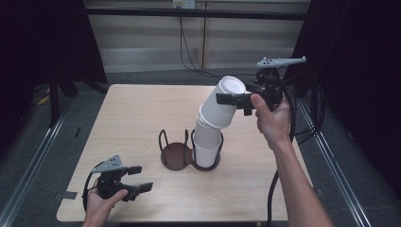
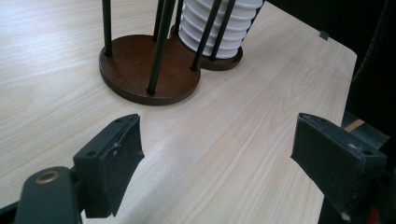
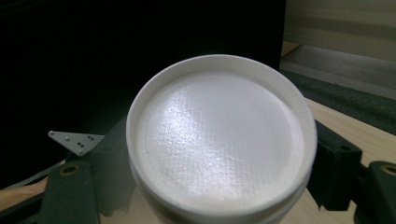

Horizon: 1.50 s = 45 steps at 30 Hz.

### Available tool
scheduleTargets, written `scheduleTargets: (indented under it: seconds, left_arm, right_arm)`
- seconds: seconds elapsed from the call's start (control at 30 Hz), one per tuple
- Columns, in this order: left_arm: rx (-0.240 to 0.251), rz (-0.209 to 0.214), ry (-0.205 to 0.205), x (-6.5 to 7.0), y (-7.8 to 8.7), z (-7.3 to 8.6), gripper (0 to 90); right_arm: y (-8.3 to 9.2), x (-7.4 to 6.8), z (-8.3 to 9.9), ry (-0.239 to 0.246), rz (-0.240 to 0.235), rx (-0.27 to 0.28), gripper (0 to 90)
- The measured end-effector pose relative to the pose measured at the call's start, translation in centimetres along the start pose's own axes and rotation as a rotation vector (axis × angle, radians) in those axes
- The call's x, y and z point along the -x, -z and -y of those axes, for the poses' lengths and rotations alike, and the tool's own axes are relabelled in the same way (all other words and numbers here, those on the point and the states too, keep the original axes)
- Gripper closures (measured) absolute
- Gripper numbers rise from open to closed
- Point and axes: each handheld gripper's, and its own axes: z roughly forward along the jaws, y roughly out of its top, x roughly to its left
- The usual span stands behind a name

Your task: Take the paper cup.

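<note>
place: looks like a lab / recording rig, not a home | clues: bare wooden table (image 1: 142, 118) on grey floor, black curtains (image 1: 42, 42) both sides, metal rails (image 1: 35, 156) along the floor, cable (image 1: 187, 47) hanging down the back wall

The cups (image 1: 213, 124) are plain white, ribbed at their stacked rims. The holder (image 1: 176, 156) has dark brown round bases and black wire posts. The table (image 1: 137, 113), pale wood-grained beige, carries both black grippers at 4 and 7 o'clock.
</note>
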Motion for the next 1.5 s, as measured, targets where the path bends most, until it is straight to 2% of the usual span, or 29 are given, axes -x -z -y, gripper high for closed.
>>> scheduleTargets:
  seconds: [0.17,0.37,0.83,0.97,1.1,1.17,1.37,1.4,1.43,1.5]
  left_arm:
    - [-0.009,0.012,-0.02,0.3,-0.3,0.0,16.0]
    - [-0.005,-0.003,-0.019,0.3,-0.3,0.0,16.0]
    - [-0.002,0.017,-0.029,0.6,-0.5,-0.1,16.1]
    - [0.012,0.024,-0.012,0.6,-0.4,-0.1,16.1]
    - [0.035,0.052,0.012,0.8,-0.4,-0.3,16.1]
    - [0.026,0.045,-0.015,1.1,-0.4,-0.6,16.0]
    - [0.034,0.057,-0.015,1.3,-0.6,-1.1,16.2]
    - [0.006,0.05,-0.043,1.3,-0.8,-1.5,16.2]
    - [0.01,0.047,-0.052,1.2,-0.8,-1.6,16.2]
    - [0.02,0.055,-0.045,1.2,-0.8,-1.7,16.3]
  right_arm:
    - [0.6,0.2,0.2,-0.01,0.003,0.01,23.9]
    - [1.4,0.5,0.4,-0.023,0.004,0.025,23.9]
    - [3.8,1.2,1.3,-0.047,0.038,0.032,24.0]
    - [4.5,1.3,2.0,-0.052,0.051,0.025,24.0]
    - [4.7,1.3,2.5,-0.059,0.064,0.011,24.0]
    - [5.1,1.4,3.1,-0.067,0.063,0.017,24.0]
    - [5.5,1.5,4.3,-0.077,0.065,-0.006,24.1]
    - [5.5,1.6,4.5,-0.077,0.066,-0.013,24.1]
    - [5.5,1.6,4.7,-0.075,0.068,-0.024,24.1]
    - [5.5,1.6,4.9,-0.075,0.065,-0.028,24.1]
